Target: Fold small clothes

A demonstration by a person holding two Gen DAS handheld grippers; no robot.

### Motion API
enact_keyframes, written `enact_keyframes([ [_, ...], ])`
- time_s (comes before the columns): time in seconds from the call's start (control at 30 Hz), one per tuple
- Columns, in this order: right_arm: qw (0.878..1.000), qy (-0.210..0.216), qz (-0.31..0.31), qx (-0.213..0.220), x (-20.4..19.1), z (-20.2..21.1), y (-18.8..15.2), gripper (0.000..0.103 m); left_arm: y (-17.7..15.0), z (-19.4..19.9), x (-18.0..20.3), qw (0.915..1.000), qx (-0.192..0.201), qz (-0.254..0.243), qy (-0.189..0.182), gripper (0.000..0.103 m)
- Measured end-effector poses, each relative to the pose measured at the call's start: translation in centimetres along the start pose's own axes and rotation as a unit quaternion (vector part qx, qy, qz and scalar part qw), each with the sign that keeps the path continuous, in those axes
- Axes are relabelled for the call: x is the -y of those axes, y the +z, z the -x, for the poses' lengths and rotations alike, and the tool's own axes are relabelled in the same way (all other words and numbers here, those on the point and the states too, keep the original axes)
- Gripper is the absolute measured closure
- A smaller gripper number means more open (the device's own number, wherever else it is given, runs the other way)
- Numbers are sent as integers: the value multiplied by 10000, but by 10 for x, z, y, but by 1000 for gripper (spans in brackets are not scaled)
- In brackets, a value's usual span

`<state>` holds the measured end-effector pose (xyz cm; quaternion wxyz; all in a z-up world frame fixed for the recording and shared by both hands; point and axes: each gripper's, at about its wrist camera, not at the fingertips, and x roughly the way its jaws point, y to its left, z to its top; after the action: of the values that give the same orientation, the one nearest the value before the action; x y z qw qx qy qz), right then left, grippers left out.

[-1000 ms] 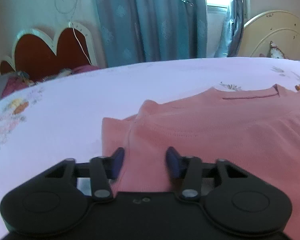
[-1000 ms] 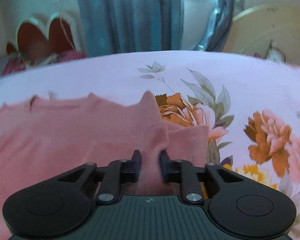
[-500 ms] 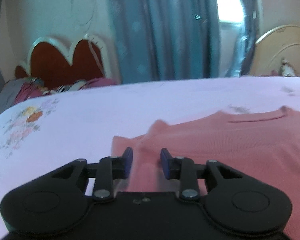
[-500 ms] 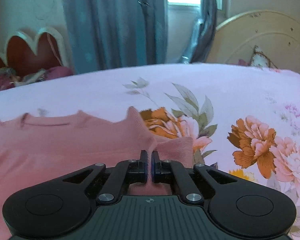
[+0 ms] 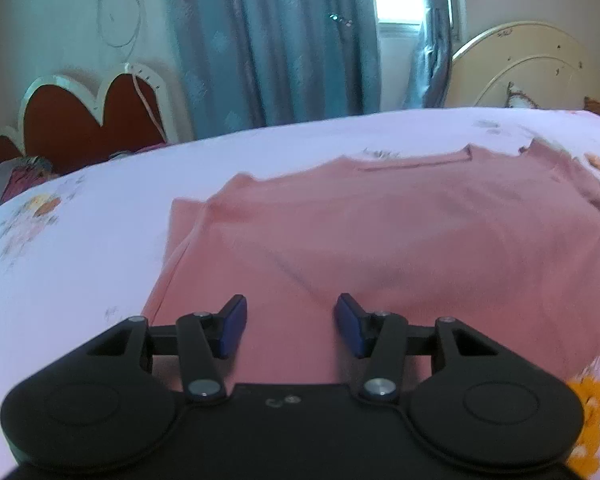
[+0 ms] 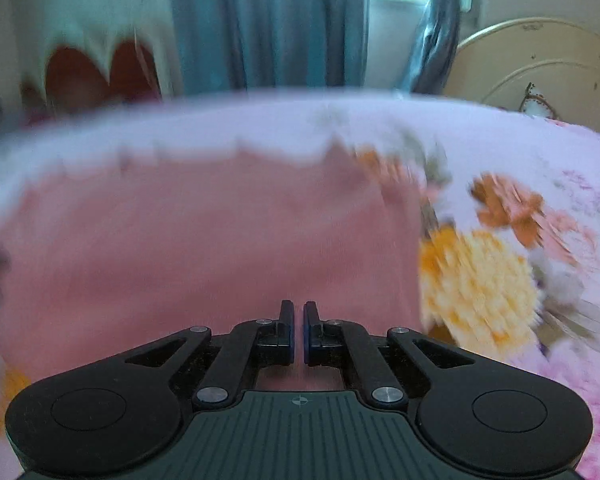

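A pink knit top [image 5: 400, 232] lies flat on the bed, neckline at the far side. My left gripper [image 5: 291, 326] is open just above its near left part, with cloth showing between the blue pads. In the right wrist view, which is blurred by motion, the top [image 6: 204, 240] fills the left and middle. My right gripper [image 6: 299, 330] is shut over its near right part; a thin slit shows between the jaws, and I cannot tell if any cloth is pinched in it.
The bed has a pale pink sheet [image 5: 80, 264] with orange and yellow flower prints [image 6: 480, 276] to the right of the top. Behind are blue curtains [image 5: 276, 40], a red heart-shaped headboard [image 5: 88, 120] and a cream headboard [image 5: 532, 68].
My left gripper narrowed, then opened wide, and now sits further right over the top. My right gripper closed and shifted left over the garment; the raised right sleeve fold now lies flatter.
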<state>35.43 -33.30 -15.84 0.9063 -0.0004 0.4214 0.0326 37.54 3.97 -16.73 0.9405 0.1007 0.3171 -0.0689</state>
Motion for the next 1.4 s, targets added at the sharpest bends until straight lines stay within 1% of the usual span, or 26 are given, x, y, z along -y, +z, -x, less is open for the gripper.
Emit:
enact_keyframes([
  [0.1,9989,-92,317,-333,3,7,-7,103,-6,5,-11,9997,-69,217,13,52],
  [0.17,9982,-88,289,-525,7,11,-7,103,-9,10,-12,9998,-98,188,57,52],
  [0.23,9981,-82,187,-579,7,14,-4,102,-11,16,-12,9998,-127,160,70,52],
  [0.27,9989,25,51,-459,6,18,0,102,-11,18,-11,9998,-121,156,59,53],
  [0.3,9994,248,-132,-196,5,25,4,102,-9,20,-10,9998,-100,173,49,53],
  [0.33,9990,379,-248,8,3,30,7,102,-7,22,-9,9997,-71,216,25,53],
  [0.4,9982,517,-195,234,-13,30,17,102,-3,22,-5,9996,-6,286,-33,52],
  [0.43,9980,577,-86,222,-22,26,19,102,-1,22,-1,9996,18,283,-62,52],
  [0.53,9978,625,214,4,-46,6,16,102,1,18,12,9998,54,161,-133,50],
  [0.6,9979,498,334,-244,-49,-7,5,102,-4,12,16,9998,-113,67,-133,45],
  [0.63,9980,466,391,-181,-48,-4,0,102,-8,10,15,9997,-183,57,-131,44],
  [0.73,9969,391,559,-385,-44,3,-8,102,-18,14,7,9996,-146,172,-150,42],
  [0.83,9966,375,512,-519,-37,9,-15,103,-20,18,-1,9986,-272,418,-181,42],
  [0.93,9964,381,501,-559,-36,13,-18,102,-19,21,-2,9979,-385,491,-147,42],
  [1.0,9971,458,332,-513,-37,16,-13,102,-13,20,-1,9972,-503,545,-126,42],
  [1.1,9962,769,-324,-263,-35,27,-5,102,-5,18,-1,9951,-675,717,-98,39],
  [1.13,9953,840,-444,-212,-37,26,0,101,-3,17,-2,9943,-726,780,-89,38],
  [1.17,9946,899,-502,-153,-40,25,5,92,-1,17,-1,9937,-761,821,-74,36],
  [1.2,9947,899,-483,-106,-44,24,8,76,1,16,-1,9934,-780,843,-68,33],
  [1.23,9954,854,-442,-55,-48,23,11,30,4,16,1,9932,-778,861,-67,33],
  [1.27,9963,783,-339,138,-55,25,13,16,6,16,2,9933,-759,865,-70,33],
  [1.3,9967,747,-207,238,-62,26,15,17,9,17,3,9936,-732,856,-64,33],
  [1.33,9971,693,-78,297,-69,25,18,20,12,17,5,9940,-696,847,-53,32],
  [1.37,9972,681,-26,324,-74,23,21,31,15,16,6,9942,-663,842,-56,32],
  [1.4,9972,678,-31,322,-77,20,24,36,19,16,8,9945,-630,829,-59,32],
])
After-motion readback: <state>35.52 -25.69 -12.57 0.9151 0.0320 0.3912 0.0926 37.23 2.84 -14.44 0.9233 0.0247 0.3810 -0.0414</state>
